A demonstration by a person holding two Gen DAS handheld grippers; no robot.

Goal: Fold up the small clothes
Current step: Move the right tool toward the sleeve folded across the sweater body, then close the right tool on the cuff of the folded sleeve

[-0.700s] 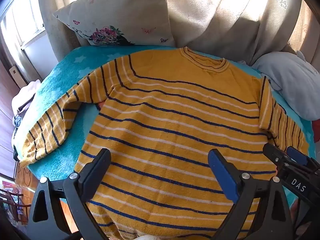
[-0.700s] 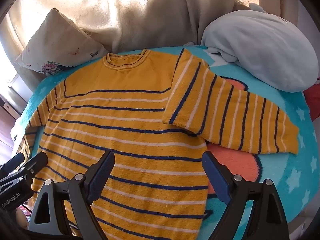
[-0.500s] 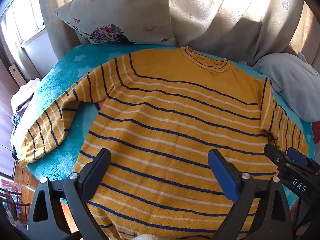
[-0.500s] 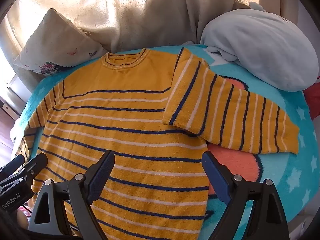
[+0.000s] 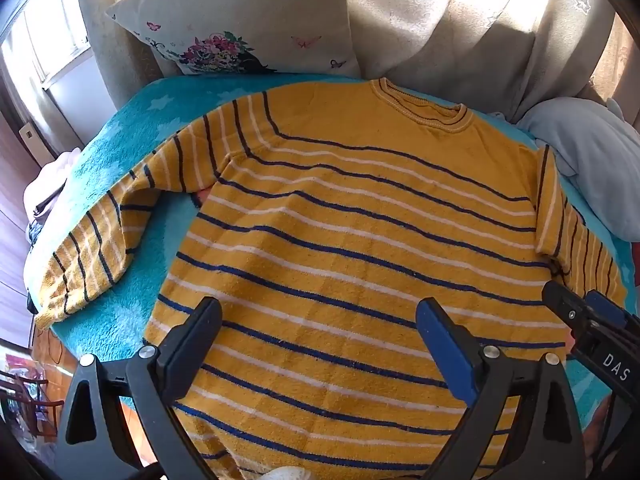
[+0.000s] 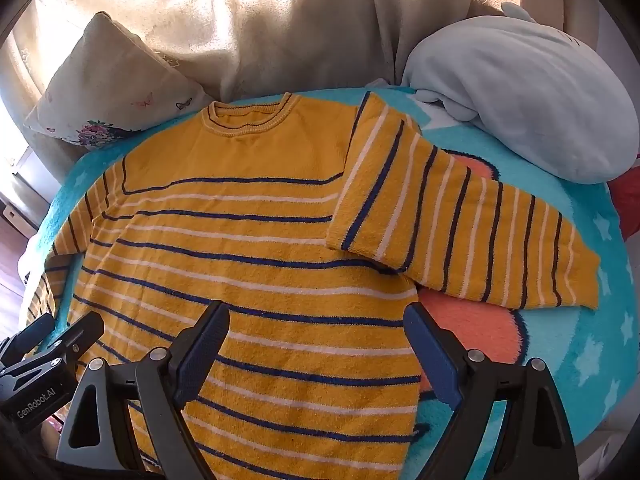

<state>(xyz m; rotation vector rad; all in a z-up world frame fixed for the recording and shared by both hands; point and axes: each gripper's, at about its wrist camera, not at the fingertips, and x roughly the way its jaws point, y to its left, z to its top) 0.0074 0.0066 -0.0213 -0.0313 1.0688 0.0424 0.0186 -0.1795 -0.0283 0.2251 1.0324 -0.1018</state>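
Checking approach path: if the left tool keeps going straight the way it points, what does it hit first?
Most likely the yellow striped sweater: the open left tool points at its lower body, nothing between. Depth is unclear.

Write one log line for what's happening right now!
stage: before first fold | sweater: flat on blanket, sleeves out | left gripper: open, empty | right gripper: open, empty

We are looking at a fluffy turquoise blanket (image 6: 580, 360) with pale stars and an orange patch (image 6: 472, 320). A beige cushion (image 5: 248, 20) printed with flowers and butterflies is leaning at the far left against cream curtains (image 6: 280, 20), which are glowing with sunlight. A pale blue plush toy (image 6: 520, 92) is lying at the blanket's far right edge. A window (image 5: 48, 32) is letting in daylight on the left.
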